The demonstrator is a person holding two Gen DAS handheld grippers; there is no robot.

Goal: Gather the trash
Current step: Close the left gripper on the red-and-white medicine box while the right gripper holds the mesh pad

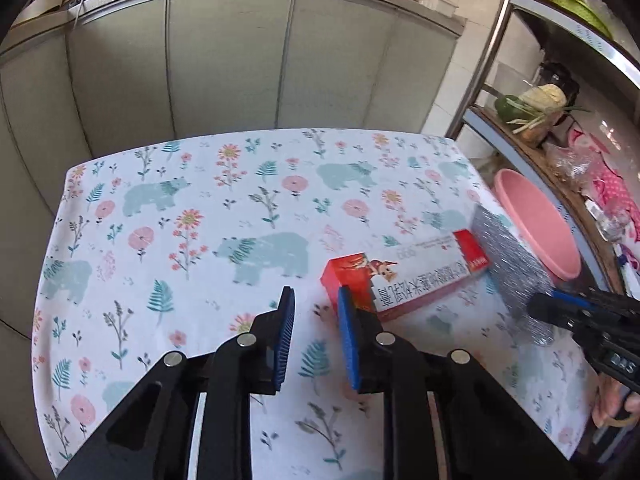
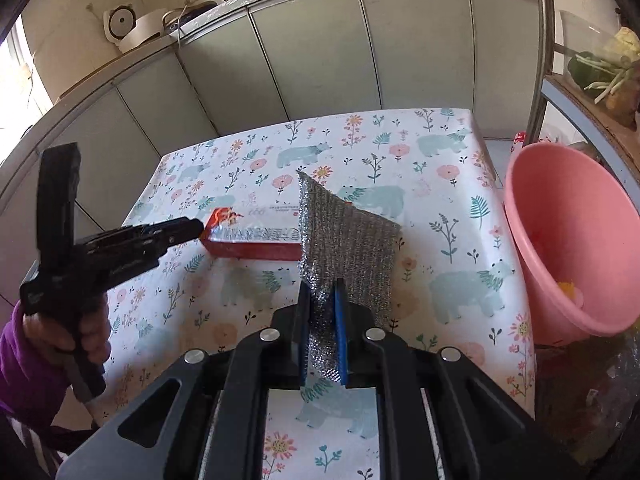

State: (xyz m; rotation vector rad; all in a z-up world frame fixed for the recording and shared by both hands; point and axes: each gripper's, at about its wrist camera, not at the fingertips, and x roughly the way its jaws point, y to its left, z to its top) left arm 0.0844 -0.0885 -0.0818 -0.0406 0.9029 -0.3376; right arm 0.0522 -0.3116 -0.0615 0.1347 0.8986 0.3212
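A red and white carton point(image 1: 408, 276) lies on the floral tablecloth point(image 1: 192, 168). My left gripper point(image 1: 316, 300) stands open just left of the carton's red end, and only cloth shows between its blue pads. Its right finger point(image 1: 348, 320) overlaps the carton's near corner. In the right wrist view my right gripper point(image 2: 323, 292) is shut on a silver mesh sheet point(image 2: 348, 232), which hangs lifted over the table and hides the right end of the carton point(image 2: 252, 240). The left gripper point(image 2: 188, 228) reaches that carton's left end. The silver sheet point(image 1: 508, 264) and the right gripper point(image 1: 560, 312) also show in the left wrist view.
A pink plastic basin point(image 2: 568, 240) stands off the table's right edge, tilted, with something yellow point(image 2: 568, 290) inside; the same basin point(image 1: 536, 224) shows in the left wrist view. A shelf with vegetables point(image 1: 536, 108) stands behind it. Grey cabinet doors point(image 1: 224, 60) lie beyond the table. A hand in a purple sleeve point(image 2: 24, 344) holds the left gripper.
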